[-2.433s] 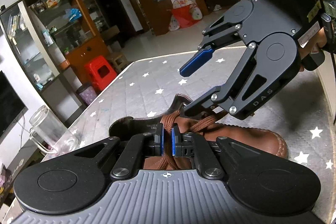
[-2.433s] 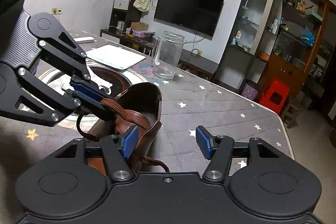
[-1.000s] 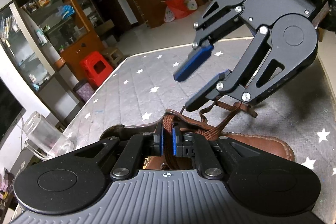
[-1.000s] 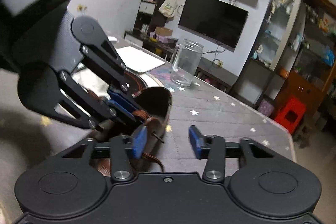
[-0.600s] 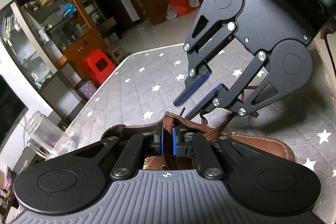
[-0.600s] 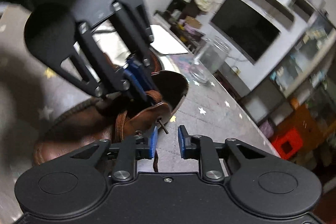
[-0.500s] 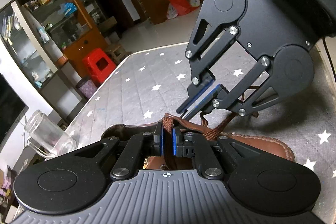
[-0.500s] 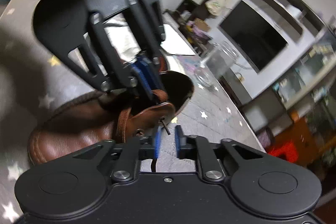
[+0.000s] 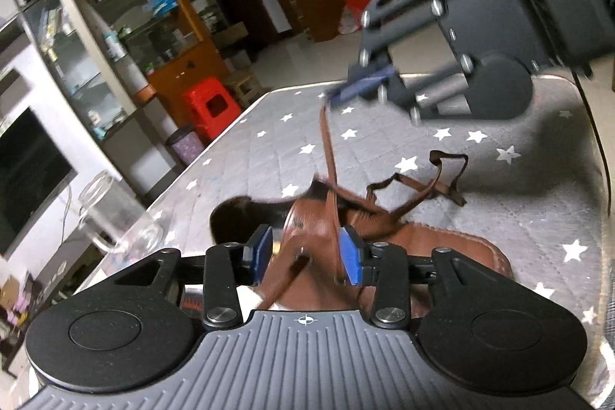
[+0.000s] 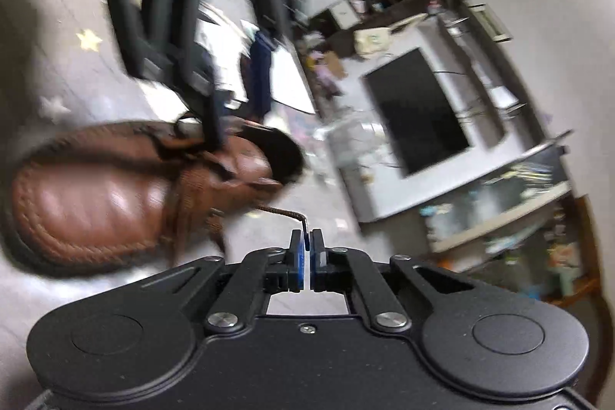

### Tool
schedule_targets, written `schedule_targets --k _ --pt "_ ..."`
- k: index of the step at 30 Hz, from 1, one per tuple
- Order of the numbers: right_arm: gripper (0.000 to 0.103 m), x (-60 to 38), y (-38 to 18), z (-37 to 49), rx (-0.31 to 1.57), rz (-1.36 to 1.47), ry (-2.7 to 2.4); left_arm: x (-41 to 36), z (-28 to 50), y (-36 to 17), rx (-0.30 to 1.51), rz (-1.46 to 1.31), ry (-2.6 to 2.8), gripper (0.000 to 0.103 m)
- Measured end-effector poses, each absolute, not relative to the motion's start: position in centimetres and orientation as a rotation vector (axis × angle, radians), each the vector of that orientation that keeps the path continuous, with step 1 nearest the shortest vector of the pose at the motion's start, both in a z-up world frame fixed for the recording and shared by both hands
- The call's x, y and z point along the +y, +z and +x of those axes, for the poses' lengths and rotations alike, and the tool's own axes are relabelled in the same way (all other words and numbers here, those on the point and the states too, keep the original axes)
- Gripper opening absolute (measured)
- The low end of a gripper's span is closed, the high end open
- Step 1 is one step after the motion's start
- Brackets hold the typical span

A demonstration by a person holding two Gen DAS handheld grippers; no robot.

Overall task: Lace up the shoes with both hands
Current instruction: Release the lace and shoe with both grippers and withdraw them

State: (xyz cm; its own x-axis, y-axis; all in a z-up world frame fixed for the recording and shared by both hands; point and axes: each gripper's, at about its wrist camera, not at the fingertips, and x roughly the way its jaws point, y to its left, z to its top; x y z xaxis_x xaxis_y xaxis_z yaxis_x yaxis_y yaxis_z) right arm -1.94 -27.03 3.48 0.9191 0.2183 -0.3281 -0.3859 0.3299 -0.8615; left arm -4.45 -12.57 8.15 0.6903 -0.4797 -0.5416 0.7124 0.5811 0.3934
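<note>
Since a second ago the lace (image 9: pixel 327 141) has changed hands: the left gripper (image 9: pixel 307 258), which was pinched on the strand above the tongue, is opening its jaws, and the brown strand now runs loose between its blue pads (image 9: pixel 350 261) without being pressed, while the right gripper (image 10: pixel 306 248) has closed its jaws on the dark lace tip and drawn the strand up taut from the shoe (image 9: pixel 442 248). The shoe lies on its sole on the table (image 9: pixel 384 141), just ahead of the left gripper, toe towards the right gripper's side. Judging by the crossings over the tongue, the lower eyelets are threaded; the other lace end (image 9: pixel 447 175) lies slack in a loop on the cloth, so the upper eyelets and the knot seem left to do. The shoe is smooth, glossy brown leather with a raised stitched seam round the toe; the lace is flat, woven, with a stiff tip. The table's cover is grey, quilted, printed with white stars, and a clear glass jar (image 9: pixel 103 214) stands near its edge.
</note>
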Motion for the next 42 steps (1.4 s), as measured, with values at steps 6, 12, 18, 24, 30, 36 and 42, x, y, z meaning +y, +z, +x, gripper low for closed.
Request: schedule_targets --k 6,12,18,24,30,36,42 --pt "0.003 -28.9 3.9 -1.4 0.217 -1.083 0.308 -11.6 -5.6 7.5 0.459 0.552 -0.637 0.04" --pt "0.013 -30.9 4.9 -2.2 0.351 -0.764 0.357 -10.5 -6.0 6.3 0.523 0.407 -0.522 0.043" --pt "0.04 -32.9 4.0 -4.7 0.445 -0.496 0.389 -8.9 -6.8 5.4 0.577 0.263 -0.434 0.044" --pt "0.041 -32.2 3.0 -6.8 0.44 -0.47 0.457 -8.3 -7.5 4.2 0.625 0.195 -0.361 0.044" --pt "0.046 -31.5 3.2 -6.1 0.433 -0.454 0.488 -7.2 -7.6 4.0 0.642 0.191 -0.285 0.045" --pt "0.053 -32.7 3.3 -6.3 0.435 -0.391 0.453 -5.8 -7.5 3.4 0.678 0.151 -0.201 0.046" --pt "0.065 -35.7 2.7 -6.0 0.455 -0.305 0.348 -4.8 -7.6 3.1 0.683 0.14 -0.113 0.049"
